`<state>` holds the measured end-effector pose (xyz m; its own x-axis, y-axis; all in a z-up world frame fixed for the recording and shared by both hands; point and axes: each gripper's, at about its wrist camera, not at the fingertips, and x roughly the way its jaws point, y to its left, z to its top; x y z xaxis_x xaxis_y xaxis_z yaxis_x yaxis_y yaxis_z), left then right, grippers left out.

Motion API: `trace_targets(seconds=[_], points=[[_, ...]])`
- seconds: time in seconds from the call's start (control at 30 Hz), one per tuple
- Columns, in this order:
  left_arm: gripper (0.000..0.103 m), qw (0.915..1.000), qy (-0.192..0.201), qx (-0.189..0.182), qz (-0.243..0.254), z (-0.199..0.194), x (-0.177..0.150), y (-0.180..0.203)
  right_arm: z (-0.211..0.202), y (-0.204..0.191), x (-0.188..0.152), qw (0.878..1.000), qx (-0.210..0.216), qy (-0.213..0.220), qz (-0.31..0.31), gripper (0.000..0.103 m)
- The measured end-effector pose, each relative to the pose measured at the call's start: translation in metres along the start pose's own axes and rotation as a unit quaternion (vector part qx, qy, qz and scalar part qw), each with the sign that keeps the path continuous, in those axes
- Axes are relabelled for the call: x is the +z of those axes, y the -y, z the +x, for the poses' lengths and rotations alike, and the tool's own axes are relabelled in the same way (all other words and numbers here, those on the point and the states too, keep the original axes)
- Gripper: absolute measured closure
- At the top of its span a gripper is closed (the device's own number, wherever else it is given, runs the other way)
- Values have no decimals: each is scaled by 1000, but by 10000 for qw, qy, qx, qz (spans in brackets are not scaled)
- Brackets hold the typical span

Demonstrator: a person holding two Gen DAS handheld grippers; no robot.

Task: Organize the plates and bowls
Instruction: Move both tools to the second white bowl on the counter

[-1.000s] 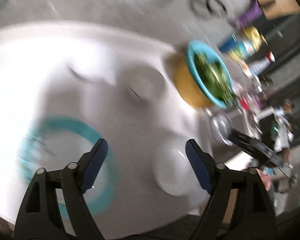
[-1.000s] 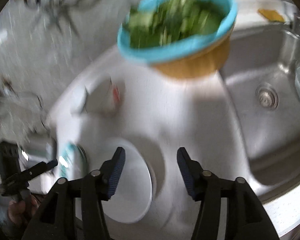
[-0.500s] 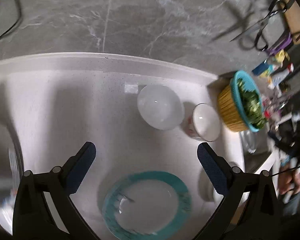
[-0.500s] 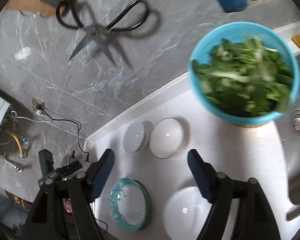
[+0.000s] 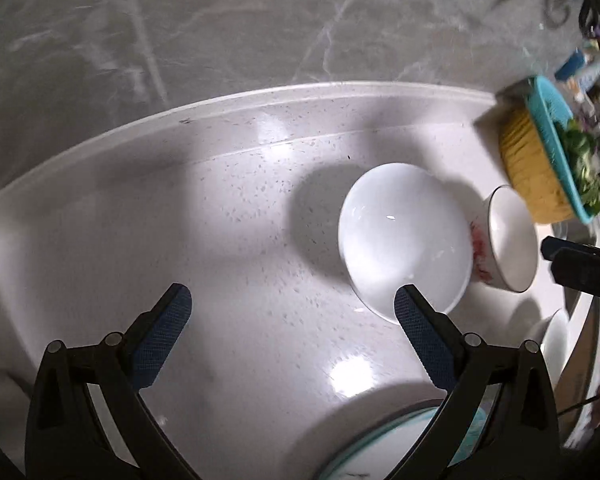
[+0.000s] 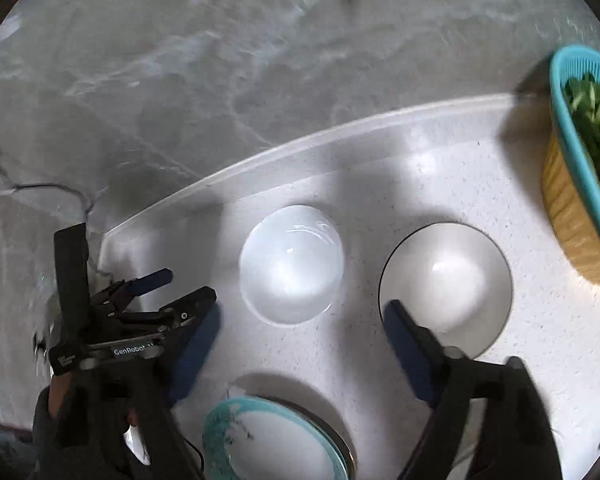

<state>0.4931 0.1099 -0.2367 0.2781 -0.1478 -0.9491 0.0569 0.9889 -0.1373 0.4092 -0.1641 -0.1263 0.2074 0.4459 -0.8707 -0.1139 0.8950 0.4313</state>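
Note:
Two bowls sit side by side on the white counter: a plain white bowl (image 5: 404, 240) (image 6: 292, 264) and a dark-rimmed bowl (image 5: 508, 240) (image 6: 446, 284) with red marks outside. A teal-rimmed plate (image 5: 400, 440) (image 6: 268, 440) lies nearer, at the bottom edge of both views. My left gripper (image 5: 292, 304) (image 6: 180, 286) is open wide over bare counter, its right finger overlapping the white bowl's near rim. My right gripper (image 6: 300, 336) (image 5: 580, 268) hovers just short of both bowls, its jaws closing with nothing between them.
A teal and yellow basket of greens (image 5: 548, 152) (image 6: 580, 184) stands right of the bowls. Another white dish (image 5: 556, 340) sits near the counter's right end. A grey marble wall (image 6: 220, 60) rises behind the raised counter edge, with a cable (image 6: 40, 190) at the left.
Both grippers swung left and closer to the bowls. The left jaws spread wider. The basket slid to the right edge, the teal plate to the bottom edge.

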Motion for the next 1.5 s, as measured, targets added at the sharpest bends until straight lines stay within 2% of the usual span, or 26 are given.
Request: trace_targets(seconds=[0.07, 0.2, 0.3, 0.5, 0.57, 0.63, 0.73, 0.9, 1.1, 1.2, 1.4, 1.5], points=[[0, 9999, -67, 9, 118, 12, 6, 0, 14, 3, 6, 9997, 9, -176, 156, 42], [1, 9997, -196, -89, 105, 29, 10, -1, 30, -2, 24, 9992, -210, -334, -48, 42], [2, 9997, -188, -130, 43, 39, 10, 0, 47, -3, 42, 9968, -457, -629, -199, 42], [2, 9994, -334, 15, 60, 61, 10, 5, 83, -3, 65, 9895, -817, -1122, -403, 42], [5, 9993, -351, 73, 68, 68, 10, 6, 95, -7, 66, 9857, -938, -1302, -514, 42], [19, 9993, -367, 90, 65, 73, 12, 7, 104, -9, 67, 9836, -955, -1431, -541, 42], [26, 9991, -423, 24, 22, 84, 17, 7, 117, -12, 64, 9814, -924, -1575, -589, 43], [26, 9986, -458, -133, -237, 97, 25, 2, 127, -10, 65, 9814, -930, -1599, -517, 53], [26, 9985, -387, -178, -334, 102, 27, 1, 129, -14, 65, 9828, -869, -1552, -487, 55], [26, 9978, -393, -270, -453, 105, 29, 0, 127, -14, 64, 9811, -881, -1634, -540, 65], [26, 9977, -375, -271, -488, 104, 28, 2, 135, -15, 61, 9815, -853, -1635, -524, 65], [38, 9975, -337, -361, -497, 101, 26, 4, 134, -13, 60, 9819, -841, -1626, -495, 69]])
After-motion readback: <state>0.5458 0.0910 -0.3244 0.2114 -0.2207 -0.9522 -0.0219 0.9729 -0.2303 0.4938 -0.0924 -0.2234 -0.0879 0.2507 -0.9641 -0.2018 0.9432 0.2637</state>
